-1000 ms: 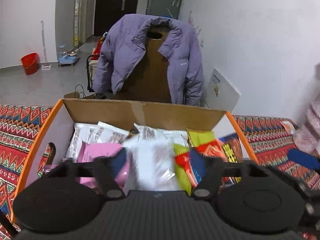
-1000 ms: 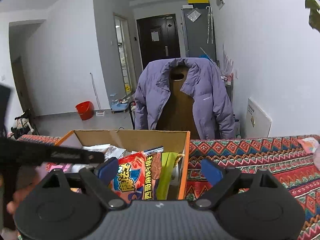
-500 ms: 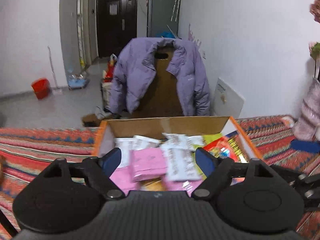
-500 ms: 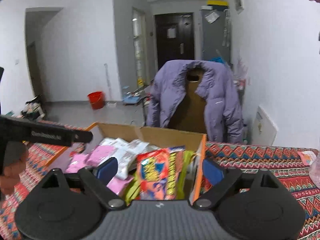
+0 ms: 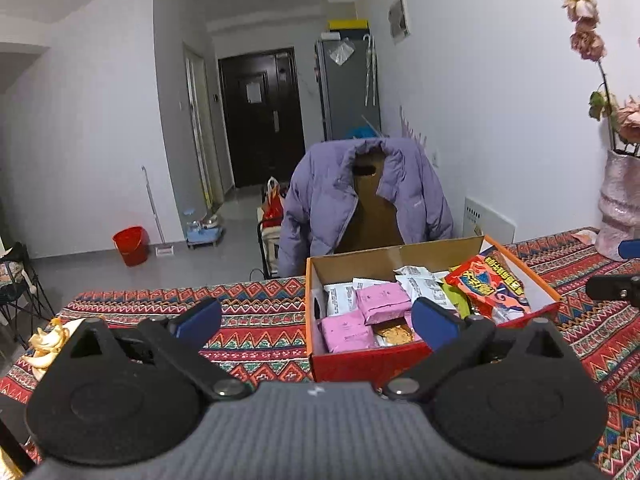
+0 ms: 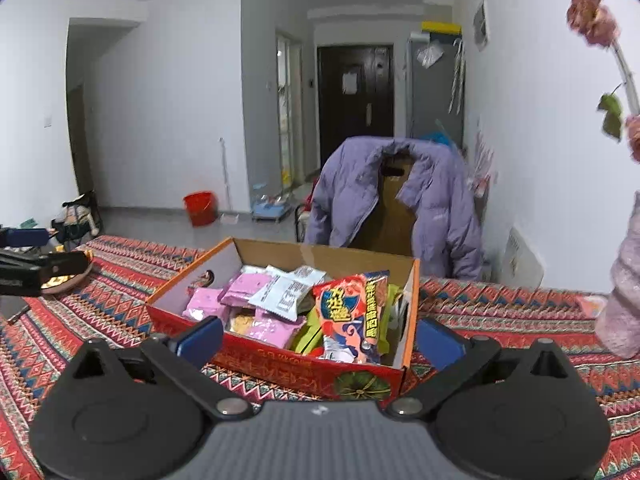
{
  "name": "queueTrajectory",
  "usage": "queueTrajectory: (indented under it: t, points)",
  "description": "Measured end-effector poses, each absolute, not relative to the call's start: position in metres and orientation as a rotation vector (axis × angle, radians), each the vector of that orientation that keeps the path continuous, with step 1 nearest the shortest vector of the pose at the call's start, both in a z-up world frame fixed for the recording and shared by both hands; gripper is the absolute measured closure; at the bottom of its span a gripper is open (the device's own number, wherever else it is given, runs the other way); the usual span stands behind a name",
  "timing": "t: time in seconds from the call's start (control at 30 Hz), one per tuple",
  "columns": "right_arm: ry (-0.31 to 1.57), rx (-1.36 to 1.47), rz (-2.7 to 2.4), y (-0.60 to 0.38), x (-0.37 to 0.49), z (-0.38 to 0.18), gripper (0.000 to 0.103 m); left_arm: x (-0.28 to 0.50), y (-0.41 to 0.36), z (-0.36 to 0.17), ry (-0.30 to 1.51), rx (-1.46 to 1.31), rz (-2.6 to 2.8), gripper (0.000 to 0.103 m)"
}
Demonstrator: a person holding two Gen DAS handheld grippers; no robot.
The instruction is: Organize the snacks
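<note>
The snacks sit inside the open cardboard box [image 6: 280, 364] w/ red-orange outer walls, which rests on the patterned tablecloth [image 6: 100, 312]. Pink packets [image 6: 244, 286] lie flat toward the box's left, white packets [image 6: 286, 292] over the middle, and the red chip bag [image 6: 352, 312] stands propped vs. the right wall w/ green packs beside it, prob. b/c upright bags take less floor. The pile reaches about rim height, so little room is left inside. Left gripper [image 5: 316, 320] is opening, nothing btwn its fingers, back from the box's near-left corner; right gripper [image 6: 320, 340] also opening, empty, straddling the near wall w/o touching. Cloth left of the box is bare and gives free room; to the right a pink vase [image 5: 620, 208] stands near, so swings that way are tighter. Beyond the far edge, a chair w/ a purple jacket [image 6: 360, 200].
</note>
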State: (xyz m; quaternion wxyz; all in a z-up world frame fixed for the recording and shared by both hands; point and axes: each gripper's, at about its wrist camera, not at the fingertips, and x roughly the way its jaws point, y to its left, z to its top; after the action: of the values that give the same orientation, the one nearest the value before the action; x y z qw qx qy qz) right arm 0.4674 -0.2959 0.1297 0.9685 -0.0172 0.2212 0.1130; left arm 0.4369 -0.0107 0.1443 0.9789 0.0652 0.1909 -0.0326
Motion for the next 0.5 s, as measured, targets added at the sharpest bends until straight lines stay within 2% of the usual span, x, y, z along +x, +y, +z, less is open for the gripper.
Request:
queueTrajectory:
  t: [0.5]
  points:
    - [0.396,-0.008,0.253,-0.282,0.390,0.138,0.000,0.358,0.001,0.140,0.364,0.067,-0.058,0.000]
